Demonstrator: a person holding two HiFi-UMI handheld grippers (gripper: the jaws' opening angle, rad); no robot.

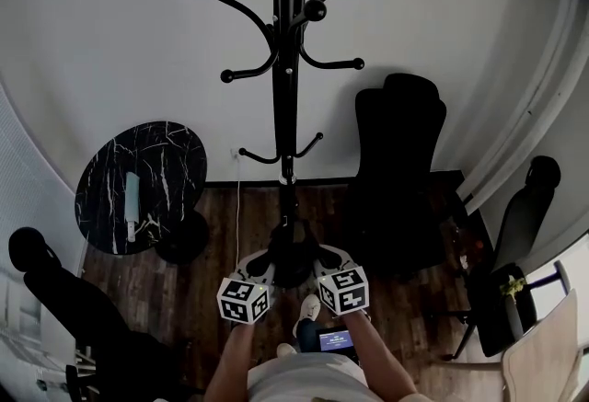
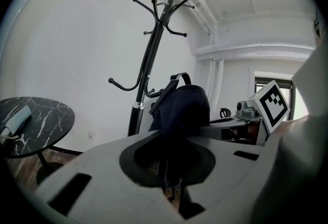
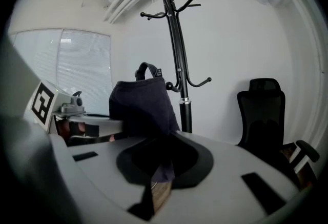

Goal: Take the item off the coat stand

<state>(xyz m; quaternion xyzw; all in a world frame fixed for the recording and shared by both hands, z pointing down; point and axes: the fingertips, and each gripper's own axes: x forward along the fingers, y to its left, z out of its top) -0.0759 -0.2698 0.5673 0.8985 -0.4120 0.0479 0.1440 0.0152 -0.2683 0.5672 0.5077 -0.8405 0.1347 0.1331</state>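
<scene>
Left tool (image 2: 171, 187) and right tool (image 3: 159, 182) each clamp the dark bag (image 2: 182, 105) between them, lower centre; coat stand (image 1: 287, 69) hooks stand bare beyond.

Head view: from overhead, steeply down, coat stand (image 1: 287, 69) toward 12 o'clock. Both gripper views: low, close behind the dark bag (image 2: 182, 107), facing that same stand at 12 o'clock.

Marble table (image 1: 173, 159), black office chair (image 1: 400, 138)

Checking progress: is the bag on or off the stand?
Off: left gripper and right gripper hold the bag; hooks on the coat stand are bare.
</scene>
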